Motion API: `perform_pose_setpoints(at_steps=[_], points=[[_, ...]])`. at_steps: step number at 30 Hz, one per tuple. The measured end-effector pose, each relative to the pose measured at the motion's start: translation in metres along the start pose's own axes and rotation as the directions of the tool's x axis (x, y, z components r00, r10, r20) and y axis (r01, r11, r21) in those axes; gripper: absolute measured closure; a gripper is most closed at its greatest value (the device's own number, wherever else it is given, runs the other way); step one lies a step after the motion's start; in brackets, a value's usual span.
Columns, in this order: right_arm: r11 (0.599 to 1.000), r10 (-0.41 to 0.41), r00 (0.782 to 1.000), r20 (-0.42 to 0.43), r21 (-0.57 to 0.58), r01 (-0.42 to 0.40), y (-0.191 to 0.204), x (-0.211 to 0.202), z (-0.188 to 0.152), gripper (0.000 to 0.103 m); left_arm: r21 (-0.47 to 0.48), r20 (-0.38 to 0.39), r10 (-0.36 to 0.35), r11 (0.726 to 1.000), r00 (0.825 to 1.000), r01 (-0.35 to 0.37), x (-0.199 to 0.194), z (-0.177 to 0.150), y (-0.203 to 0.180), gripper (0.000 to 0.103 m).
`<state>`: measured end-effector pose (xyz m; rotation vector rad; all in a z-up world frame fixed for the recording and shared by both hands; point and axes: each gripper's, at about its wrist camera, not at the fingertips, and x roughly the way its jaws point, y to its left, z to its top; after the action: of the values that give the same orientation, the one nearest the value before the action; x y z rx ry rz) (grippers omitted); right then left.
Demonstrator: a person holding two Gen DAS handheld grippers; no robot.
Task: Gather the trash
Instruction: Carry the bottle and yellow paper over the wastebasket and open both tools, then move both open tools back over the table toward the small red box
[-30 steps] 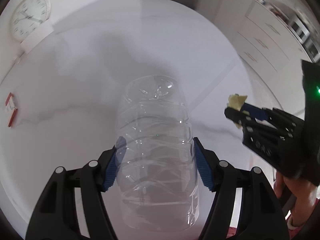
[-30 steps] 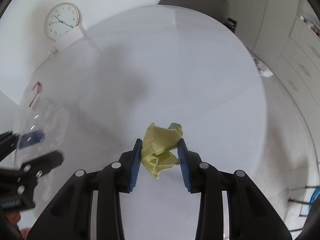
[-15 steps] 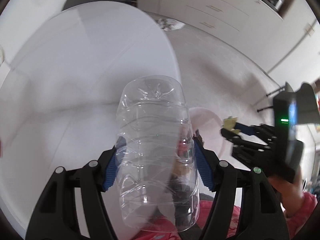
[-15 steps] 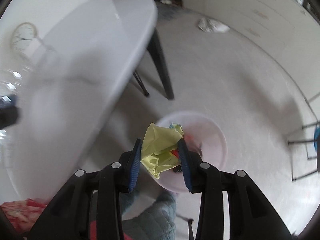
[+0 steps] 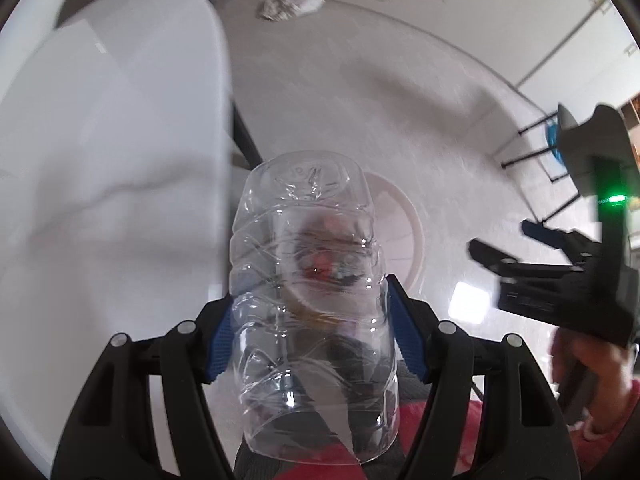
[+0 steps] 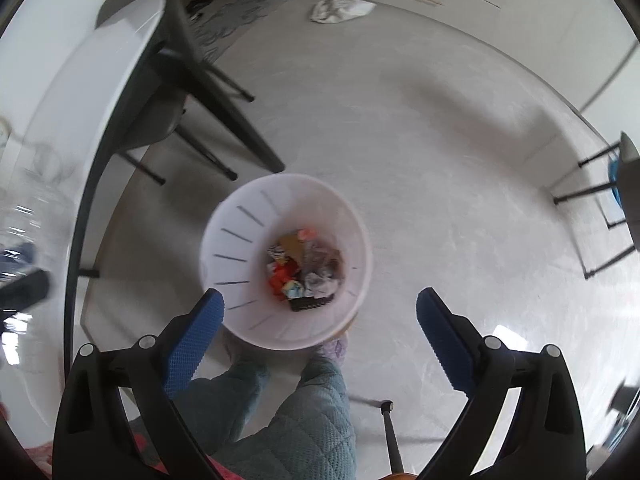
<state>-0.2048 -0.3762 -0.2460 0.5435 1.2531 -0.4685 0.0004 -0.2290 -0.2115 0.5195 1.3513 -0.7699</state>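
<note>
A pale, glossy tiled floor is seen spread far beneath both tongs. A round white tabletop on dark legs is seen to the left of them, its edge running just beside the left pair. A round white plastic waste basket with slotted walls is seen directly below and ahead of the right tongs, standing on the floor; mixed crumpled trash of red, white and brown scraps is gathered at its bottom. The right tongs' blue-padded fingers are spread wide, with nothing held between them. A clear, ribbed, crushed plastic bottle is pinched between the blue pads of the left tongs, base pointing forward, and is held above the basket, whose rim is seen through and beside it. A crumpled white wrapper is seen lying on the floor far ahead of the tongs.
</note>
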Motion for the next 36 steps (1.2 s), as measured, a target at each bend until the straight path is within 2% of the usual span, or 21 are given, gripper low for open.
perform_pose_setpoints(at_steps=[5, 11, 13, 14, 17, 20, 23, 27, 32, 36], points=[[0.999, -0.016, 1.000, -0.027, 0.028, 0.017, -0.028, 0.005, -0.010, 0.005, 0.037, -0.081, -0.006, 0.999, 0.997, 0.009, 0.067, 0.010, -0.026, 0.038], [0.998, -0.026, 0.997, -0.068, 0.058, 0.030, -0.050, 0.024, -0.022, 0.005, 0.032, -0.191, -0.012, 0.999, 0.981, 0.019, 0.143, 0.014, -0.041, 0.038], [0.997, -0.017, 0.997, -0.079, 0.074, 0.023, -0.054, 0.030, -0.023, 0.005, 0.035, -0.216, -0.013, 0.999, 0.976, 0.021, 0.154, 0.009, -0.039, 0.036], [0.997, -0.015, 0.996, -0.083, 0.076, 0.021, -0.054, 0.032, -0.024, 0.005, 0.039, -0.227, -0.004, 0.999, 0.974, 0.014, 0.162, 0.010, -0.040, 0.029], [0.998, -0.029, 0.996, -0.088, 0.054, 0.034, -0.055, 0.036, -0.024, 0.005, 0.045, -0.224, 0.011, 0.999, 0.975, -0.002, 0.167, 0.012, -0.038, 0.021], [0.998, -0.034, 0.996, -0.087, 0.047, 0.039, -0.054, 0.036, -0.021, 0.005, 0.032, -0.221, 0.007, 0.999, 0.975, 0.000, 0.168, 0.017, -0.044, 0.020], [0.998, -0.028, 0.997, -0.068, 0.061, 0.032, -0.055, 0.032, -0.015, 0.005, 0.014, -0.198, 0.013, 1.000, 0.980, -0.010, 0.154, 0.020, -0.047, 0.012], [0.998, -0.031, 0.999, -0.017, 0.062, 0.032, -0.055, 0.017, -0.004, 0.005, 0.018, -0.136, -0.001, 1.000, 0.991, 0.004, 0.118, 0.022, -0.051, 0.012], [0.999, -0.042, 0.998, 0.056, 0.027, 0.041, -0.042, -0.015, 0.015, 0.005, -0.022, 0.021, -0.028, 0.999, 0.999, 0.029, 0.037, 0.026, -0.044, 0.012], [0.998, 0.021, 0.995, 0.095, -0.057, -0.015, -0.008, -0.038, 0.034, 0.005, -0.083, 0.172, 0.025, 0.996, 0.985, -0.011, -0.041, 0.017, -0.018, 0.008]])
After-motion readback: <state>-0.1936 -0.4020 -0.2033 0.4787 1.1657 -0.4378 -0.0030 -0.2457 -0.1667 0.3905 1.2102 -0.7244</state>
